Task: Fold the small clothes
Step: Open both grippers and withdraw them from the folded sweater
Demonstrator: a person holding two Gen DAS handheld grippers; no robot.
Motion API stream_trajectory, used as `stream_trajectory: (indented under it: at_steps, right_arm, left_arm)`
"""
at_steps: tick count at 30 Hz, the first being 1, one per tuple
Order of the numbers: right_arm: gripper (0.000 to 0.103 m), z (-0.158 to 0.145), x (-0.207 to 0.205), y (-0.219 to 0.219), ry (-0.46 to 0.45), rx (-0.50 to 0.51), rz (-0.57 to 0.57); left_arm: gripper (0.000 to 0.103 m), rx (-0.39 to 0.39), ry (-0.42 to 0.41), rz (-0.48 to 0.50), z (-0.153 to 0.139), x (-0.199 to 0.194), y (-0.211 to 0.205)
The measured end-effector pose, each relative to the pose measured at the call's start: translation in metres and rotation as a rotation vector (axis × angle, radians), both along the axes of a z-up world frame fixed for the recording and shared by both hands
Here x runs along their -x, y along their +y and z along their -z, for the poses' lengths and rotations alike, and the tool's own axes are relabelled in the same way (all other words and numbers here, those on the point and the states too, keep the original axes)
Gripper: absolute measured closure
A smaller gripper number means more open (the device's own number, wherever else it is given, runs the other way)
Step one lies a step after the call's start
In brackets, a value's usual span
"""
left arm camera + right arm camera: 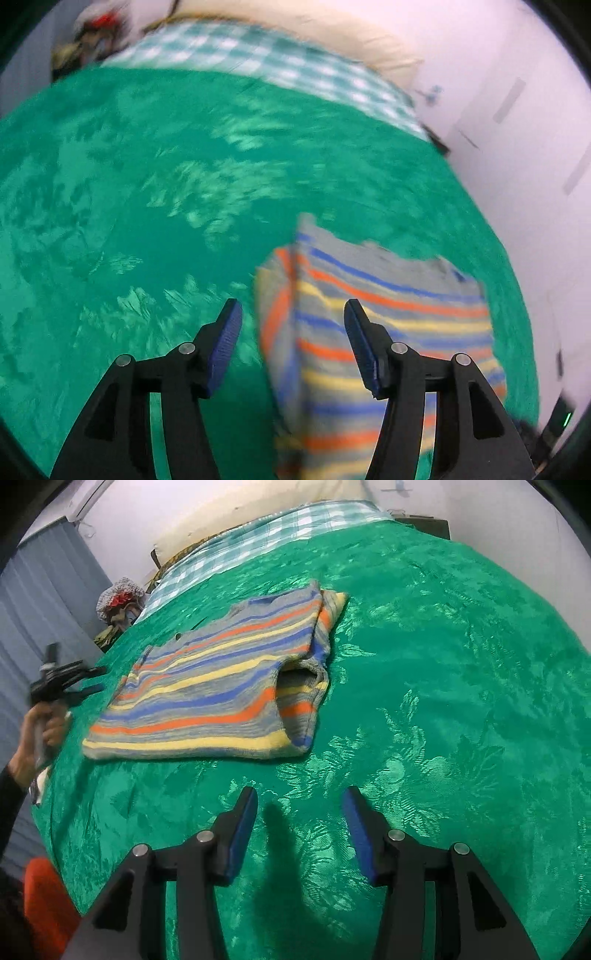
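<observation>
A small striped sweater [214, 686] in grey, blue, orange and yellow lies on the green bedspread [443, 701], with one sleeve folded in along its right side. My right gripper [299, 801] is open and empty, hovering over bare bedspread in front of the sweater. My left gripper [291, 314] is open and empty just above the sweater [369, 332], near its left edge; the left wrist view is blurred. The left gripper also shows in the right wrist view [92, 681], held in a hand to the left of the sweater.
A green and white checked pillow [266, 539] lies at the head of the bed. A grey knitted item with red parts [118, 598] sits beside the bed at the left. White walls [517, 110] and a grey curtain [44, 590] surround the bed.
</observation>
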State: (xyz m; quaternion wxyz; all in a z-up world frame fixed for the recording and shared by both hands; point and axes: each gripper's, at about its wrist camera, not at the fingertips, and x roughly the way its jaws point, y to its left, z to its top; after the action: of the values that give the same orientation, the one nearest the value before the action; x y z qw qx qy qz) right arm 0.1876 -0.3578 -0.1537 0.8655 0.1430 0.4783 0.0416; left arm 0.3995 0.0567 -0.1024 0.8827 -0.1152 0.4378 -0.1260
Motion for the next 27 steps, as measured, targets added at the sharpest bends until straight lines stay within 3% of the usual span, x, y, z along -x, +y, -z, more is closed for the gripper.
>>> stream_trajectory:
  at_steps: [3, 5, 7, 10, 11, 13, 14, 15, 18, 19, 22, 27]
  right_arm:
    - [0.054, -0.019, -0.010, 0.012, -0.042, 0.029, -0.041]
    - [0.054, -0.033, -0.020, 0.021, -0.079, 0.044, -0.064]
    - [0.054, -0.050, -0.039, 0.035, -0.132, 0.060, -0.104]
    - [0.051, -0.051, -0.067, 0.049, -0.162, 0.071, -0.136]
    - [0.050, -0.043, -0.075, 0.051, -0.144, 0.070, -0.147]
    - [0.049, -0.007, -0.093, 0.052, -0.021, 0.098, -0.146]
    - [0.049, 0.018, -0.099, 0.048, 0.089, 0.100, -0.134]
    - [0.051, 0.025, -0.098, 0.043, 0.107, 0.078, -0.127]
    - [0.052, 0.003, -0.078, 0.036, 0.038, 0.064, -0.095]
    - [0.048, -0.008, -0.066, 0.031, 0.007, 0.044, -0.081]
    - [0.036, -0.029, -0.028, 0.021, -0.059, 0.057, -0.045]
    - [0.035, -0.023, 0.026, 0.005, -0.053, 0.084, 0.028]
  left_arm:
    - [0.039, -0.053, -0.067, 0.104, -0.007, 0.029, -0.036]
    - [0.037, -0.123, -0.075, 0.163, 0.007, 0.041, -0.060]
    - [0.037, -0.164, -0.029, 0.171, 0.028, 0.042, -0.072]
    - [0.040, -0.255, 0.108, 0.174, 0.079, 0.042, -0.074]
    - [0.040, -0.258, 0.089, 0.182, 0.082, 0.046, -0.073]
    - [0.040, -0.278, 0.074, 0.188, 0.077, 0.051, -0.074]
    - [0.040, -0.290, 0.084, 0.179, 0.070, 0.055, -0.073]
    - [0.038, -0.295, 0.080, 0.170, 0.064, 0.061, -0.071]
    - [0.013, -0.277, 0.000, 0.143, 0.036, 0.093, -0.064]
    - [0.009, -0.269, -0.029, 0.135, 0.031, 0.108, -0.063]
    - [0.009, -0.255, -0.047, 0.150, 0.030, 0.154, -0.069]
    - [0.009, -0.312, -0.021, 0.172, 0.051, 0.197, -0.089]
